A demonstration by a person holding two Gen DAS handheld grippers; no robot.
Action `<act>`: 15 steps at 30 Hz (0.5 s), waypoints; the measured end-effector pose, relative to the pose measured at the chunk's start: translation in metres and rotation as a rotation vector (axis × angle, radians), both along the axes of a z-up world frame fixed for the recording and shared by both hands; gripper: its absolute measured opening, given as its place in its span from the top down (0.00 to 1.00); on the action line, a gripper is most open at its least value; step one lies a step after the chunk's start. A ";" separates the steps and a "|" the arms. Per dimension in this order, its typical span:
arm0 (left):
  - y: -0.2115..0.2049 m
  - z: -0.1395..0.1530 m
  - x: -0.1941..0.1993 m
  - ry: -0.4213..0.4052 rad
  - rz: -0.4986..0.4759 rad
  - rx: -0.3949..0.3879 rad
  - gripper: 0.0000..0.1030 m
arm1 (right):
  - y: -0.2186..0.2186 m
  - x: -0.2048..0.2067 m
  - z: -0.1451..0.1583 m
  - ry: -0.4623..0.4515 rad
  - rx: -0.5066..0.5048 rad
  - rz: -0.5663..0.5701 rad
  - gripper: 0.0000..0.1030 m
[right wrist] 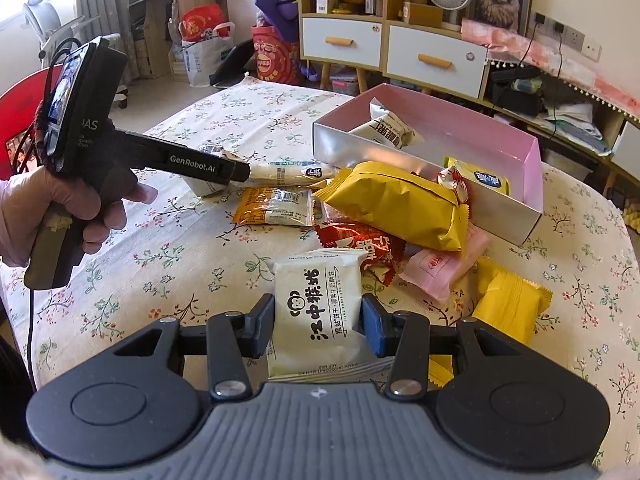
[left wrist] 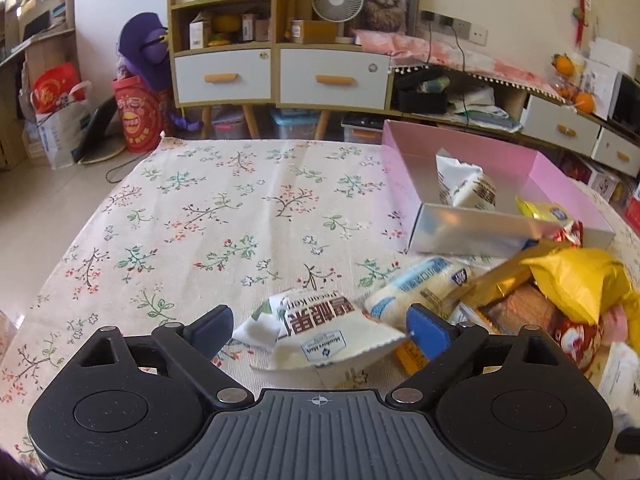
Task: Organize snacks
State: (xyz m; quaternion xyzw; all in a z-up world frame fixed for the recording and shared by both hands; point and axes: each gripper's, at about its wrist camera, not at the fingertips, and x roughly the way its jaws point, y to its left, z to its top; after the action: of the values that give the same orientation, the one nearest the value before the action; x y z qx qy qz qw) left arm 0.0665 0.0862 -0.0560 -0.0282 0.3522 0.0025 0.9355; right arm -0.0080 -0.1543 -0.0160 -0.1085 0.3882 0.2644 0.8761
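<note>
My left gripper is open, its fingers on either side of a white snack packet lying on the floral tablecloth; it also shows in the right wrist view. My right gripper is shut on a white biscuit packet with a monkey logo. A pink box holds a white packet and a yellow packet. A pile of snacks lies in front of it: a big yellow bag, a red packet, a pink packet.
An orange-and-white packet and a long white rice-cracker packet lie left of the pile. Another yellow packet lies at the right. Shelves with drawers stand beyond the table's far edge.
</note>
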 end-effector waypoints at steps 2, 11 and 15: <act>0.002 0.001 0.002 0.003 0.010 -0.016 0.14 | 0.002 0.002 0.000 0.001 -0.003 -0.005 0.59; 0.004 0.008 -0.003 -0.014 0.003 -0.021 0.44 | 0.001 0.003 0.002 -0.001 -0.004 -0.014 0.59; 0.008 0.009 -0.009 -0.003 -0.005 -0.030 0.45 | 0.000 0.003 0.003 0.001 -0.005 -0.020 0.59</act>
State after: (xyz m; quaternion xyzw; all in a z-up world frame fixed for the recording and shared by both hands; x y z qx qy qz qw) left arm 0.0571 0.0943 -0.0468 -0.0415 0.3509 -0.0054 0.9355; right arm -0.0051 -0.1545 -0.0132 -0.1065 0.3902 0.2547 0.8783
